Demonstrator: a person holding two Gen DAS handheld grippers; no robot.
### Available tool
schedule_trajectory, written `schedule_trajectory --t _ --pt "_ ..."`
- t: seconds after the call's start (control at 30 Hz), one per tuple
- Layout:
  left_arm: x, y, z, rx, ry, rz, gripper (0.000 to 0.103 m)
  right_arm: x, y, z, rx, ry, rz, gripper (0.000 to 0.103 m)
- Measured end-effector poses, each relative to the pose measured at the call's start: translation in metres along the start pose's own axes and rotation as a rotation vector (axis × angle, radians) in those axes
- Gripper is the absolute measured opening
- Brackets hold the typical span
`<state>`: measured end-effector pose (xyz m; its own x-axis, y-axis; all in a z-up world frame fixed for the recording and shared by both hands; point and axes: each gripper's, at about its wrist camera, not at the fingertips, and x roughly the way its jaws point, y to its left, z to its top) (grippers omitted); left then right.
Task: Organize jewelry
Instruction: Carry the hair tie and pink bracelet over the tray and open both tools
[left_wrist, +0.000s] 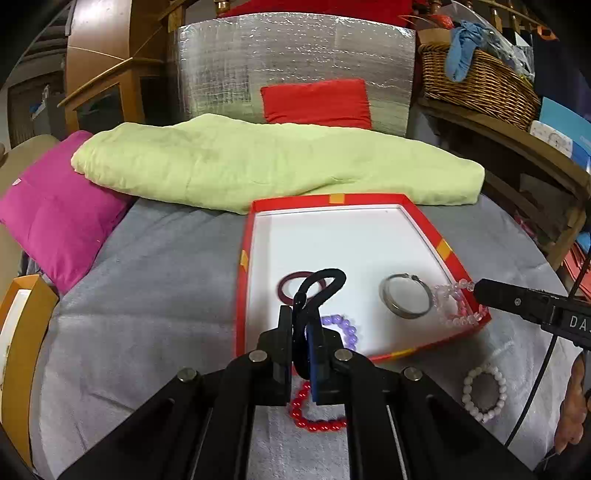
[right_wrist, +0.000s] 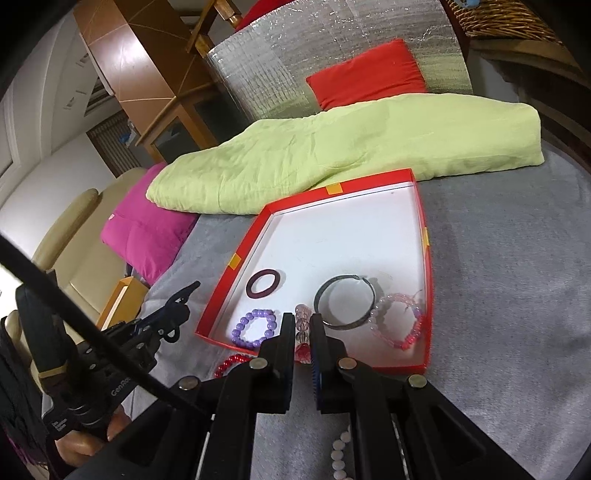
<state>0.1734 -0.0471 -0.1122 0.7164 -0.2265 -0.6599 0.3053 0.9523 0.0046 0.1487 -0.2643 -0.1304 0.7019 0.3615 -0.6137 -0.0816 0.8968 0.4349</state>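
A red box lid with a white inside (left_wrist: 424, 221) (right_wrist: 421, 192) lies on the grey cloth. In it lie a dark maroon ring (left_wrist: 284, 286) (right_wrist: 263, 282), a purple bead bracelet (left_wrist: 347, 328) (right_wrist: 255, 328), a silver bangle (left_wrist: 406, 300) (right_wrist: 343, 301) and a pink bead bracelet (right_wrist: 399, 325). My left gripper (left_wrist: 301, 325) is shut on a black hair tie (left_wrist: 321, 284), held over the box's near left part. My right gripper (right_wrist: 300, 325) is shut on a pink bead bracelet (left_wrist: 452, 302) (right_wrist: 303, 323) at the box's near edge.
A red bead bracelet (left_wrist: 314, 413) (right_wrist: 231, 363) and a white bead bracelet (left_wrist: 484, 393) (right_wrist: 338, 458) lie on the grey cloth in front of the box. A green folded blanket (left_wrist: 258, 166) and a magenta pillow (left_wrist: 55, 218) lie behind. A wicker basket (left_wrist: 480, 81) stands at the right.
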Motion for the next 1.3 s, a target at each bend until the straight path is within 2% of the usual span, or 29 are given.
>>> schedule_trajectory --t 0.37,1.0,1.07,1.3 --pt "0.003 0.008 0.006 -0.003 -0.016 0.052 0.007 0.013 0.006 0.007 0.022 -0.01 0.018 0.008" --pt "0.011 -0.016 0.008 0.046 -0.006 0.025 0.007 0.015 0.001 0.02 0.058 -0.05 0.018 0.008" --pt "0.012 -0.018 0.008 0.049 -0.004 0.025 0.007 0.014 0.002 0.02 0.05 -0.058 0.0 0.008" --pt "0.016 -0.022 0.007 0.06 0.004 0.026 0.007 0.011 0.01 0.019 -0.034 -0.071 -0.157 0.008"
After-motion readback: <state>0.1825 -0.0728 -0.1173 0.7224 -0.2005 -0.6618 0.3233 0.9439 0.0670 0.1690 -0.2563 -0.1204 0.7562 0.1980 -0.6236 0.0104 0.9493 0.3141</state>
